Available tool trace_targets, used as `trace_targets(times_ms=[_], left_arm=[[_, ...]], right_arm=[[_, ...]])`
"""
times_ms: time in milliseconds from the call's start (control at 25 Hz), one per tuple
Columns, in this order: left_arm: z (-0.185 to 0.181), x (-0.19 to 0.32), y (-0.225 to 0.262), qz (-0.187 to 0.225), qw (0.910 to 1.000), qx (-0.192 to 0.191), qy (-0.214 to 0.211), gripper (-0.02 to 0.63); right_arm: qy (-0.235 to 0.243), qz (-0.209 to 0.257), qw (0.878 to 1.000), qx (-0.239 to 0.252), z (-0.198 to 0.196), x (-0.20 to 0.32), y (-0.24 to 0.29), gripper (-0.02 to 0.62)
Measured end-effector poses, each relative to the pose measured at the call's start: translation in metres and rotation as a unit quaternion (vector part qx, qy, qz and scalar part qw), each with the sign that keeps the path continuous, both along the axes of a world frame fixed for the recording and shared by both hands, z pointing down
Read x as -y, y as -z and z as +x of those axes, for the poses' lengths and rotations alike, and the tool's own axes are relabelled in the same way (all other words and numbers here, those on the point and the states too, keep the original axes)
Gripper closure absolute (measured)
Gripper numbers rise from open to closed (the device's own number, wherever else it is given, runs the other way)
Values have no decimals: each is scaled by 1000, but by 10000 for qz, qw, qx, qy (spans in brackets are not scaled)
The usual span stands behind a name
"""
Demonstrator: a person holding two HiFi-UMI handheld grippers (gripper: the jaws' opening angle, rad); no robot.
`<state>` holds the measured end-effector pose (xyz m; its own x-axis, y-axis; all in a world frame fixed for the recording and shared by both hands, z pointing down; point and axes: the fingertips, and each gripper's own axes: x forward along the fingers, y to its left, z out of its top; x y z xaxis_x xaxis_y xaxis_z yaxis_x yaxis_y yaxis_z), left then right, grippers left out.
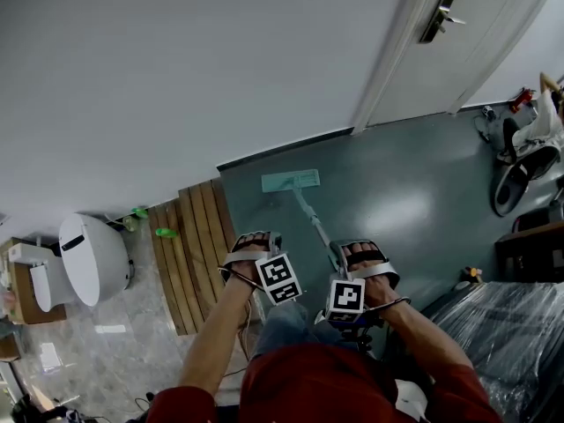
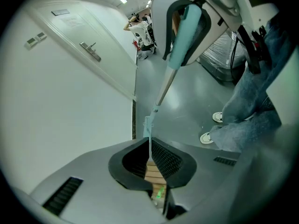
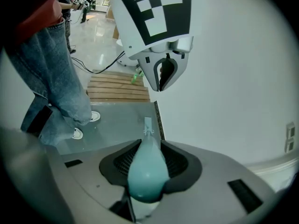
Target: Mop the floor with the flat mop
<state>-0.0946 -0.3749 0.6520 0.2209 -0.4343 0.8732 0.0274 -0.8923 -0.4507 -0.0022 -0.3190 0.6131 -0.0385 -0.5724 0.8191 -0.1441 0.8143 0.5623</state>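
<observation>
Person [image 1: 326, 386]: nearest to the camera, a red top at the bottom of the head view; both forearms reach forward, and the Shoes [image 2: 217, 117] stand on the floor.
Wall [image 1: 176, 69]: white and plain, it fills the upper left of the head view.
Floor [image 1: 414, 201]: grey and a little shiny, it runs from the wall to the person's feet.
Door [image 1: 480, 33]: white, shut, in the upper right corner, with a metal lever handle.
Wooden mat [image 1: 189, 254]: brown slats lying just beside the grey floor, on its left.
Toilet [image 1: 92, 258]: white, lid down, left of the wooden mat.
Flat mop [image 1: 290, 181]: the teal head lies flat on the grey floor near the foot of the wall, just right of the wooden mat; the pole slants back to the right gripper.
Right gripper [image 3: 148, 164]: its jaws are clamped on the teal grip at the top of the mop pole.
Left gripper [image 2: 149, 148]: its jaws are almost together, with only a thin slit between them and nothing in it; it is near the right gripper, apart from the pole.
Green object [image 1: 165, 233]: small, lying on the wooden mat; I cannot tell what it is.
</observation>
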Motion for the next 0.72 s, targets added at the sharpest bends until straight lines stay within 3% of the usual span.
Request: trace_targets(times_ms=[360, 720], left_arm=[[-8, 12, -1, -78, 10000, 18, 25, 575], [7, 36, 3, -139, 9995, 109, 245, 575]], right_arm=[[29, 62, 10000, 36, 1, 12, -5, 453], [174, -36, 9990, 411, 8, 55, 11, 446]])
